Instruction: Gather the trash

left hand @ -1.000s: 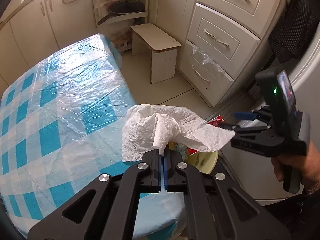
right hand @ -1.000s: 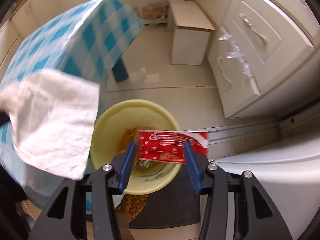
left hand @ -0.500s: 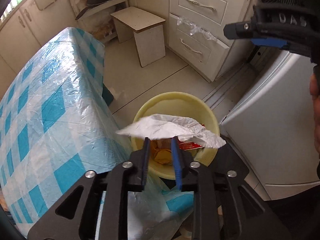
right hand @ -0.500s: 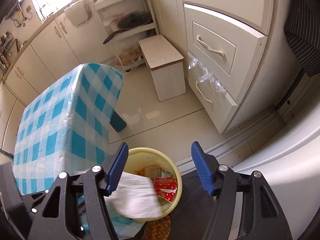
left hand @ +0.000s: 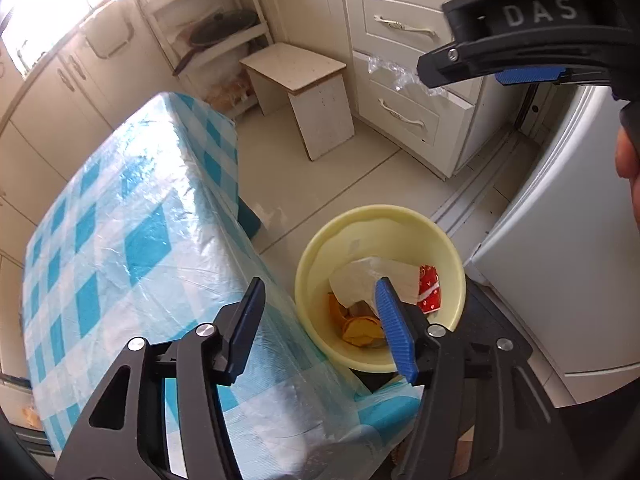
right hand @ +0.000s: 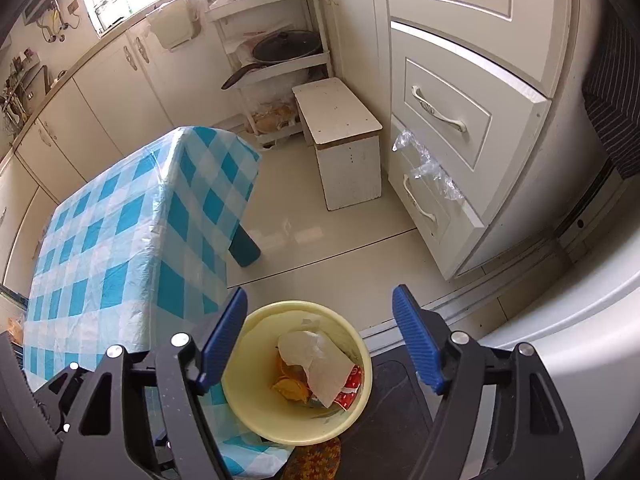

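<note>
A pale yellow bin (left hand: pixel 448 248) (right hand: pixel 360 344) stands on the floor beside the table. Inside it lie a crumpled white tissue (left hand: pixel 372 276) (right hand: pixel 320 364), a red wrapper (left hand: pixel 428 288) (right hand: pixel 350 386) and orange peel (left hand: pixel 360 330) (right hand: pixel 290 388). My left gripper (left hand: pixel 320 320) hangs above the bin's near rim, its jaws opening with nothing between them. My right gripper (right hand: pixel 320 328) is higher over the bin, jaws also opening and empty; it shows in the left wrist view at the top right (left hand: pixel 496 68).
A table under a blue-and-white checked cloth (left hand: pixel 120 240) (right hand: pixel 120 220) fills the left. A small white stool (left hand: pixel 304 92) (right hand: pixel 340 136), a drawer cabinet (right hand: pixel 460 112) and a white appliance (left hand: pixel 560 260) ring the bin. A person's hand (left hand: pixel 628 168) holds the right gripper.
The left gripper let go of the white tissue, which dropped into the bin onto the red wrapper. The right gripper released the wrapper, opened wider and rose above the bin.
</note>
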`<action>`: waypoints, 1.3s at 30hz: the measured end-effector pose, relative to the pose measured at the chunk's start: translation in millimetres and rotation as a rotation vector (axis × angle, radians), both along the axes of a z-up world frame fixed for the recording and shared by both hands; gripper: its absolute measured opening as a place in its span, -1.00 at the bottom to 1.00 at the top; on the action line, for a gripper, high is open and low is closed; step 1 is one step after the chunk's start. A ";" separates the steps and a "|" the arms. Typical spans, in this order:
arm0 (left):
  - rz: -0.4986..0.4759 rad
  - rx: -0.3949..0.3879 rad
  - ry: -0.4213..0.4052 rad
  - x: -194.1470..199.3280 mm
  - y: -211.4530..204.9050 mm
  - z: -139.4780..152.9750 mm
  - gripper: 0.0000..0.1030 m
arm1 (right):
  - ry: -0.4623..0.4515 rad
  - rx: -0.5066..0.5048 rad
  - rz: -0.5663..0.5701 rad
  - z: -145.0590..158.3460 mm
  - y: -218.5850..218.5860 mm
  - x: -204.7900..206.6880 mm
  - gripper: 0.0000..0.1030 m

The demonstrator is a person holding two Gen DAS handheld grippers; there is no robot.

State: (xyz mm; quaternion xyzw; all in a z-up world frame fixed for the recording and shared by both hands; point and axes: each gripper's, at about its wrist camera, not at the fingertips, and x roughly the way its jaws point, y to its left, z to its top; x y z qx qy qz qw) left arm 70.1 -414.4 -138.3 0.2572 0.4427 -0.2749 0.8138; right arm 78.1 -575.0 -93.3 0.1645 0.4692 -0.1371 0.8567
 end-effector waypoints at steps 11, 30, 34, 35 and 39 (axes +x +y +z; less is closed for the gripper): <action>0.088 -0.070 -0.163 -3.4 34.0 55.7 0.47 | -0.200 -0.169 -0.076 70.5 39.4 -16.9 0.75; 0.465 -0.226 -0.296 -15.1 252.3 119.3 0.74 | -0.621 -0.275 -0.112 125.6 178.0 -99.7 0.86; 0.520 -0.232 -0.347 -29.2 289.3 124.3 0.74 | -0.692 -0.257 -0.115 127.6 202.6 -109.0 0.86; 0.528 -0.232 -0.351 -32.7 296.8 125.2 0.74 | -0.700 -0.239 -0.117 127.0 206.8 -110.8 0.86; 0.540 -0.279 -0.390 -48.1 314.5 136.2 0.74 | -0.703 -0.190 -0.104 120.5 227.4 -116.4 0.86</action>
